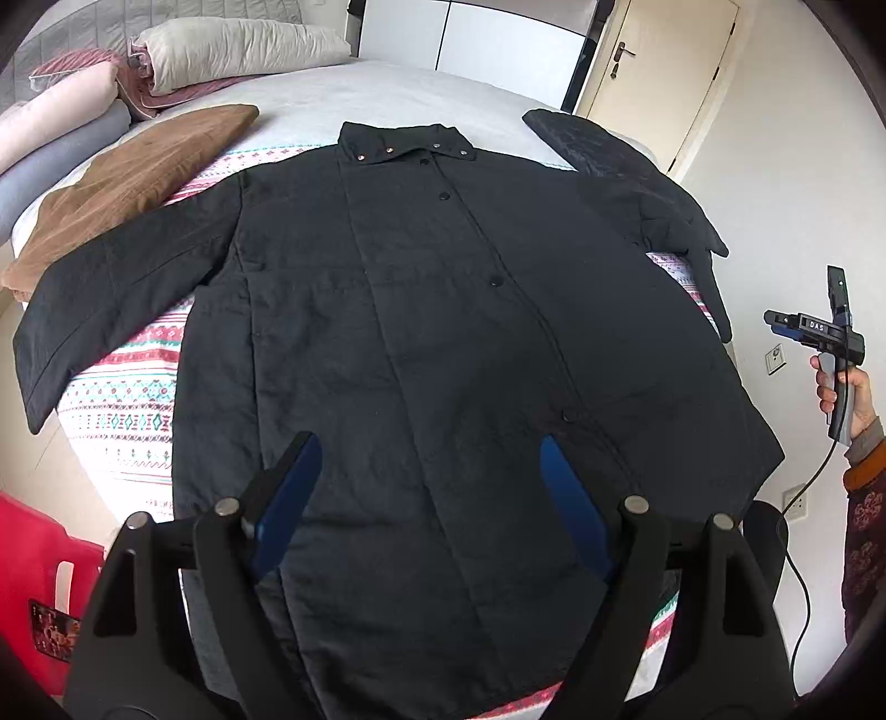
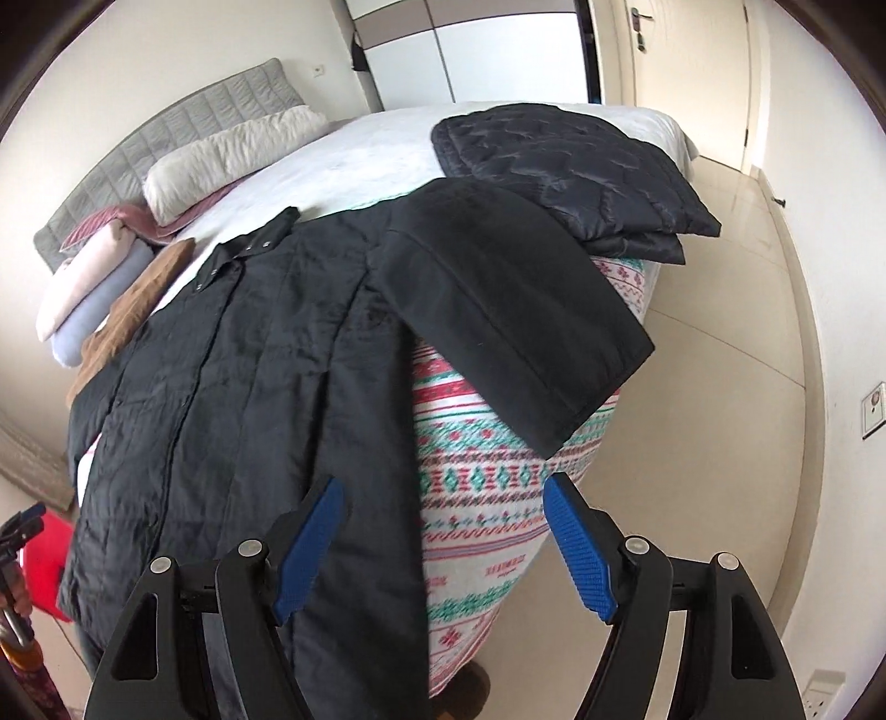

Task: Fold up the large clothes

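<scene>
A long black quilted coat (image 1: pixel 421 332) lies flat and face up on the bed, collar far, hem near, both sleeves spread out. Its left sleeve (image 1: pixel 99 310) hangs over the bed's left edge. Its right sleeve (image 2: pixel 509 315) hangs over the right edge. My left gripper (image 1: pixel 429 476) is open and empty, above the coat's hem. My right gripper (image 2: pixel 443 520) is open and empty, off the bed's right corner by the coat's side edge (image 2: pixel 387 443); it also shows in the left wrist view (image 1: pixel 819 332), held in a hand.
The bed has a patterned blanket (image 2: pixel 476 471) and white sheet (image 1: pixel 354 94). A folded dark quilted garment (image 2: pixel 570 166) lies at the far right, a folded brown garment (image 1: pixel 138 177) far left, pillows (image 1: pixel 232 50) at the head. A red stool (image 1: pixel 39 576) stands left. Tiled floor (image 2: pixel 720 332) lies right.
</scene>
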### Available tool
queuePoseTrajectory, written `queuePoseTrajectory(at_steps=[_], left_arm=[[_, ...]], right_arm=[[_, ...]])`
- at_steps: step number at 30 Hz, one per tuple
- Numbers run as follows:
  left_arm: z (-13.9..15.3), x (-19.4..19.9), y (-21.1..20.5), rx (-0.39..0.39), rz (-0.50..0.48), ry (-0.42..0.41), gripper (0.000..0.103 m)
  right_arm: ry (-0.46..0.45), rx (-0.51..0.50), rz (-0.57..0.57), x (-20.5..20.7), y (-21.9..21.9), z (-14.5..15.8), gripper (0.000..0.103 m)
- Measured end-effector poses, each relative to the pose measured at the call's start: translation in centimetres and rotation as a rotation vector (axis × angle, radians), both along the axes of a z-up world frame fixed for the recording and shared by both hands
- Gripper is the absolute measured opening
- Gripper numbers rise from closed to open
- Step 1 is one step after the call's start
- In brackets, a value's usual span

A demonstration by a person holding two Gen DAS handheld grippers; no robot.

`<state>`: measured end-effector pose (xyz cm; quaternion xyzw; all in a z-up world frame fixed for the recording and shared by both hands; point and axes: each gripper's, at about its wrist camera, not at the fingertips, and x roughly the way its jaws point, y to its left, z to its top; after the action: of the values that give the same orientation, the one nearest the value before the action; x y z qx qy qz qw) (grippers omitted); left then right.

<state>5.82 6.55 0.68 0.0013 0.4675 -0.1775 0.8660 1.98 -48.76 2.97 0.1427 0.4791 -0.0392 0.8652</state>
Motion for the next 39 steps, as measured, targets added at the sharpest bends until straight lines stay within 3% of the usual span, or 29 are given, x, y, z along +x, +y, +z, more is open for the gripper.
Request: queuePoseTrajectory(at_steps=[7, 12, 13, 14, 15, 17, 24, 26, 28, 30, 33, 35, 38, 39], left_arm=[[0.2, 2.8, -4.9, 0.101, -0.049, -0.03, 0.082], [-0.8, 5.0, -7.4, 0.143, -0.083, -0.002, 0.082], [-1.1, 5.6, -8.0, 0.156, -0.089, 0.005, 0.082], [-1.3, 6.0, -8.5, 0.168, -0.094, 0.011, 0.082], [-1.5, 6.4, -8.9, 0.18, -0.099, 0.017, 0.082], [-1.7, 7.1, -9.7, 0.198, -0.116, 0.023, 0.082], [-2.7, 9.0, -11.8, 0.202, -0.148, 0.026, 0.082], [-3.0, 9.1, -12.1, 0.184, -0.148, 0.031, 0.082], [-3.5, 9.3, -12.1, 0.173, -0.149, 0.041, 0.082], [-3.8, 9.5, -11.9, 0.177, -0.146, 0.055, 0.082], [-3.8, 9.8, -10.7, 0.209, -0.125, 0.05, 0.082], [-3.7, 10.3, -9.4, 0.236, -0.106, 0.037, 0.082], [-3.4, 12.2, -7.4, 0.277, -0.053, 0.012, 0.082], [-3.3, 13.2, -6.8, 0.286, -0.029, -0.003, 0.082]], right_arm=[[0.04, 0.235, -0.273, 5.4, -10.9, -7.3, 0.076], [0.025, 0.444, -0.407, 7.6, -14.2, -12.5, 0.076], [-0.001, 0.465, -0.415, 7.8, -14.2, -12.7, 0.074], [-0.035, 0.465, -0.409, 7.9, -14.0, -12.3, 0.058], [-0.042, 0.402, -0.419, 8.0, -13.7, -11.4, 0.032], [-0.08, 0.256, -0.383, 8.2, -12.8, -8.4, 0.008], [-0.277, -0.32, -0.331, 10.1, -9.4, 7.2, 0.005], [-0.275, -0.473, -0.357, 12.2, -9.8, 9.3, 0.005], [-0.231, -0.638, -0.37, 14.7, -10.3, 9.0, 0.005], [-0.119, -0.741, -0.388, 17.7, -11.7, 6.7, 0.006], [0.0, -0.758, -0.436, 19.1, -13.3, 3.5, 0.011], [-0.057, -0.75, -0.477, 18.8, -12.2, 3.6, 0.019], [-0.15, -0.719, -0.43, 18.6, -8.5, 4.7, 0.056], [-0.181, -0.701, -0.386, 19.1, -6.7, 5.2, 0.06]])
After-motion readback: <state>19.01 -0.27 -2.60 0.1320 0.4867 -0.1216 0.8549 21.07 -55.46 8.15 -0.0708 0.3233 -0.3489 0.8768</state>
